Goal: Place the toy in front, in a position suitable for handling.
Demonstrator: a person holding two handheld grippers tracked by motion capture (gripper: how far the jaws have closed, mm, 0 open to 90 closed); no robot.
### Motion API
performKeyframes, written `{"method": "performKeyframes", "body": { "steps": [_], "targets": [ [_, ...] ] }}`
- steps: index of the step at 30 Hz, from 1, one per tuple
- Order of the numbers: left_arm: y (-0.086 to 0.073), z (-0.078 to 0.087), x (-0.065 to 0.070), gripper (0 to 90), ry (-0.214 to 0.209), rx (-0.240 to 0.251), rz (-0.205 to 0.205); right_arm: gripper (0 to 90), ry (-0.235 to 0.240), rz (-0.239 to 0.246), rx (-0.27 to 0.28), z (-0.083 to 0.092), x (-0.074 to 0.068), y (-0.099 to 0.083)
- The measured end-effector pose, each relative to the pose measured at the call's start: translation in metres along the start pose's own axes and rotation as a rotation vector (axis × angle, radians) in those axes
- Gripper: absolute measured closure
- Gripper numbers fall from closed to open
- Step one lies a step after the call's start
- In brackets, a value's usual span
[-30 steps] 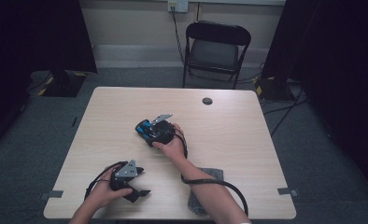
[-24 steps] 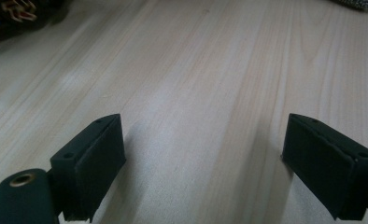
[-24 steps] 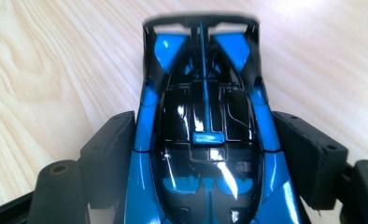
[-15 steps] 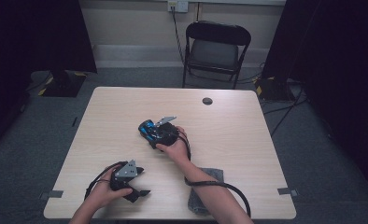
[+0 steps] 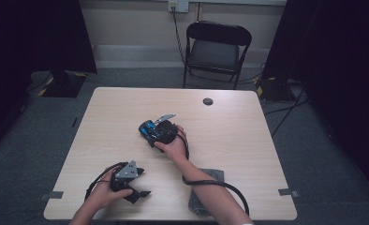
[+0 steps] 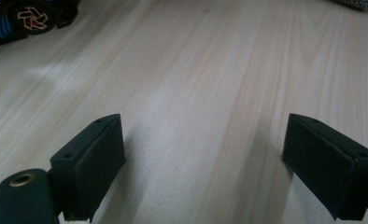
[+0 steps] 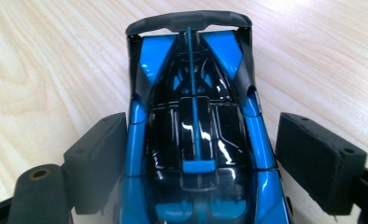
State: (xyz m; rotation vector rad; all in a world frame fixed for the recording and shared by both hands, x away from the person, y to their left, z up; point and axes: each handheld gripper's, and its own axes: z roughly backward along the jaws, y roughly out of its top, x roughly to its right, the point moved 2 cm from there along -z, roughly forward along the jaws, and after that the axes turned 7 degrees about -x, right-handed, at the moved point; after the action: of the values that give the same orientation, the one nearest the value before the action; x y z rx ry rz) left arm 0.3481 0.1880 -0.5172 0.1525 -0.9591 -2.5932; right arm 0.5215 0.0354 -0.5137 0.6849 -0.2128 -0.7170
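Note:
A blue and black toy race car (image 7: 196, 140) with a grey rear wing lies on the wooden table (image 5: 248, 140), near its middle (image 5: 146, 126). My right gripper (image 7: 203, 126) straddles the car. Its jaws have just been opening, and the right pad (image 7: 313, 158) now stands a hair off the car's side, so the grip is open. That gripper (image 5: 155, 135) points left across the table. Near the front left, my left gripper (image 5: 143, 183) rests low, open (image 6: 203, 126), with bare wood between its pads.
A grey cloth (image 5: 206, 187) lies by the front edge under the right forearm, with a black cable (image 5: 229, 192) looping over it. A small black disc (image 5: 208, 101) sits at the far side. A black folding chair (image 5: 215, 47) stands behind the table.

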Motion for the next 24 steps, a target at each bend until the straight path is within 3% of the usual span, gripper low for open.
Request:
{"method": "performKeyframes", "body": {
  "steps": [3, 6, 14, 24],
  "targets": [
    [0.000, 0.000, 0.000, 12.2, 0.004, 0.003, 0.001, 17.6, -0.006, -0.006, -0.001, -0.004, 0.000, -0.001],
    [0.000, 0.000, 0.000, 12.2, 0.002, 0.001, 0.000, 25.4, -0.010, 0.023, 0.003, -0.005, -0.004, 0.000],
    [0.000, 0.000, 0.000, 12.2, 0.005, 0.003, 0.001, 26.0, -0.030, 0.029, -0.025, -0.003, -0.006, 0.002],
    [0.000, 0.000, 0.000, 12.2, 0.002, -0.001, 0.000, 26.1, 0.004, 0.028, -0.028, 0.006, -0.001, 0.004]
  ]
}}
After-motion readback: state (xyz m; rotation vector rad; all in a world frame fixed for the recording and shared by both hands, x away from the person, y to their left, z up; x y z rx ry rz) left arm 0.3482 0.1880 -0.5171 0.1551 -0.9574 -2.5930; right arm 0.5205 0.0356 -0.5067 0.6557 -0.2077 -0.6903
